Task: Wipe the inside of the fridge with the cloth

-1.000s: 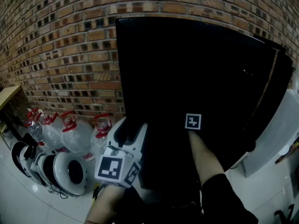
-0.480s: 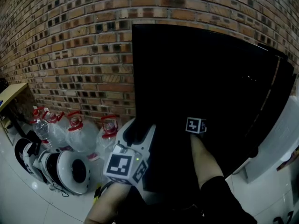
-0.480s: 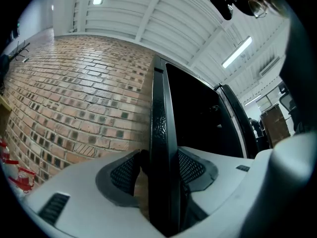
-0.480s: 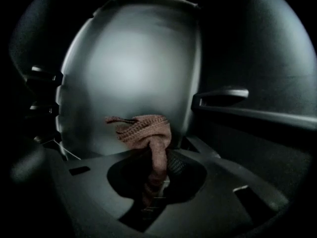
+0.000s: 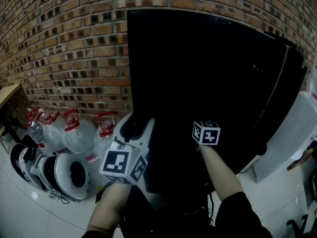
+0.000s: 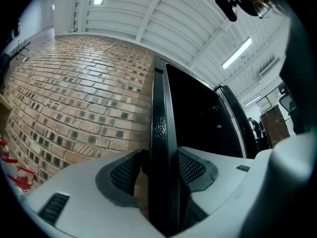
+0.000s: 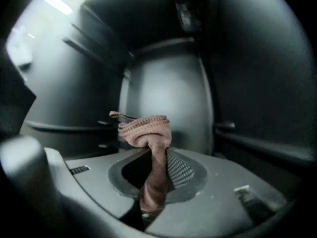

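Both our claws are clenched: left gripper (image 6: 161, 170) on the door (image 6: 159, 98) edge mid-frame, right gripper (image 7: 156, 170) on the cloth (image 7: 146, 130).

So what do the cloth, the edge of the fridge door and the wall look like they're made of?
Cloth: pinkish-brown fabric, matte, with a stitched hem; it bunches softly.
Fridge door edge: black, with a pebbled surface, probably moulded plastic or coated metal.
Wall: reddish bricks with mortar joints, rough and matte.
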### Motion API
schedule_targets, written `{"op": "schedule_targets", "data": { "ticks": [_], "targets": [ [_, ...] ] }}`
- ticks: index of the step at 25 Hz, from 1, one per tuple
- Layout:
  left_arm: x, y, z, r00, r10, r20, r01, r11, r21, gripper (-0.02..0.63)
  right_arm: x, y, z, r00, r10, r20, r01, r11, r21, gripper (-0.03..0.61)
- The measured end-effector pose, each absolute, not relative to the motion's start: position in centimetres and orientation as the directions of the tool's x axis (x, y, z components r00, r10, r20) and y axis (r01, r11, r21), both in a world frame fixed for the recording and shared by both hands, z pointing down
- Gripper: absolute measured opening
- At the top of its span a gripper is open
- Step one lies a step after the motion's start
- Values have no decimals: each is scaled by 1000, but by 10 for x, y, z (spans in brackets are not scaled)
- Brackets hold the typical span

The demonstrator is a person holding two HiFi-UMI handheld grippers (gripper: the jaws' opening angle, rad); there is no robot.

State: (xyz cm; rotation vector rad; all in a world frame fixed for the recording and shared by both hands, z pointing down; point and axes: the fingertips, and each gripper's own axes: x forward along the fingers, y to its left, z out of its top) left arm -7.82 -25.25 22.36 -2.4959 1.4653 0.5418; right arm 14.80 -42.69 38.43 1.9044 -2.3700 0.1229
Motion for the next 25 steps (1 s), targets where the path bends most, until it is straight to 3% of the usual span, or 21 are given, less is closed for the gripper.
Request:
{"op": "schedule_targets", "data": {
  "ticks": [6,11,14,17,19,21,25],
  "targets": [
    [-83,-226,237,454,-773,-444,-849,-527,48,229,112,-303,346,-624,-781,-20,-781,624,-29,78],
    [-83,-190,248,459,-747,-481,-841,-540,36,229,120,-236,324,-745,-657,-114,-648,753,-114,78],
    [-51,-162,249,555,-689,-467,-809,-578,-108,229,120,-209,311,-779,-611,-140,-600,792,-116,78],
    [1,-139,265,740,-573,-352,-650,-743,-159,237,116,-182,301,-806,-571,-158,-561,821,-105,80],
    [29,-132,275,836,-463,-293,-495,-868,-41,348,112,-162,298,-830,-531,-174,-519,848,-110,78],
    [47,-133,281,887,-368,-280,-359,-930,85,398,110,-142,294,-844,-500,-192,-489,866,-104,80],
    [80,-118,287,942,-200,-269,-155,-971,180,411,114,-115,295,-842,-509,-179,-503,860,-84,80]
  ]
}}
